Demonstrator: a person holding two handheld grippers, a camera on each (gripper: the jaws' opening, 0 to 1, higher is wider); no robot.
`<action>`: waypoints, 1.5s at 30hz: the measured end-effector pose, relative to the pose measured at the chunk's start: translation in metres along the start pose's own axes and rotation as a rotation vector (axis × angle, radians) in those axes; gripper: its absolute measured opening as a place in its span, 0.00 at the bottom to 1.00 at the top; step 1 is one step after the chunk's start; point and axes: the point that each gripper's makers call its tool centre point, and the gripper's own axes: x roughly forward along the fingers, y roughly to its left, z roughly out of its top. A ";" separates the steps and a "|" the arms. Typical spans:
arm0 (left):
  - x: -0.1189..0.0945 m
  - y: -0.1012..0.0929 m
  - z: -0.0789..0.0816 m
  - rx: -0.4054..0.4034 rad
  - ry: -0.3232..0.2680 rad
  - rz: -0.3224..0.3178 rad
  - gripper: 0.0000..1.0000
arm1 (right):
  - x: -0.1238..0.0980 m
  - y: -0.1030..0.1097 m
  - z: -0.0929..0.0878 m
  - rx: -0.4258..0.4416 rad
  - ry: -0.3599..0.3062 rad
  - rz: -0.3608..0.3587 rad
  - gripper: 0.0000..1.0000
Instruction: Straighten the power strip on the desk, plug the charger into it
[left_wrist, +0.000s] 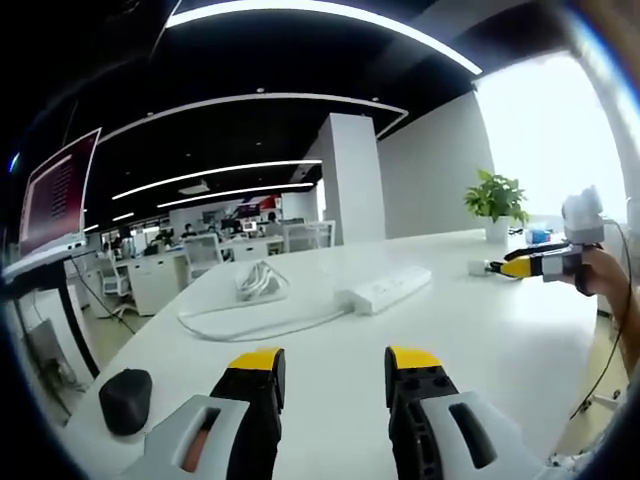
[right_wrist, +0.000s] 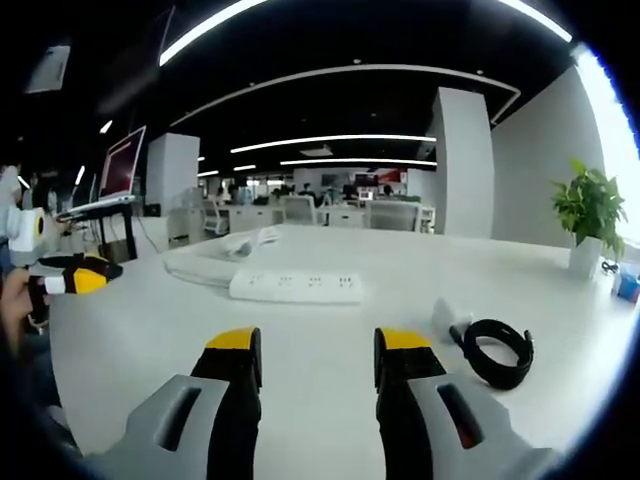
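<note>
White power strip (right_wrist: 296, 285) lies flat on desk (right_wrist: 330, 380), both grippers apart

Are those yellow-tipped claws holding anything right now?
No. The left hand-held gripper and the right hand-held gripper are both open and empty above the desk.

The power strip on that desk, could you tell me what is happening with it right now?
A person holds two grippers above the white desk, both open and empty. The power strip lies untouched, its cord looping away. The charger with its coiled black cable rests near the right gripper; the left gripper hovers opposite.
</note>
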 end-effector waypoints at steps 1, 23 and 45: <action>0.001 0.000 0.002 0.002 0.000 0.000 0.41 | 0.001 -0.001 0.000 -0.001 0.000 0.004 0.45; 0.048 -0.016 0.021 0.060 0.008 -0.087 0.41 | 0.036 -0.016 -0.002 -0.050 0.031 0.094 0.45; 0.091 -0.032 0.028 0.052 0.011 -0.188 0.37 | 0.069 -0.022 -0.001 -0.070 0.036 0.161 0.43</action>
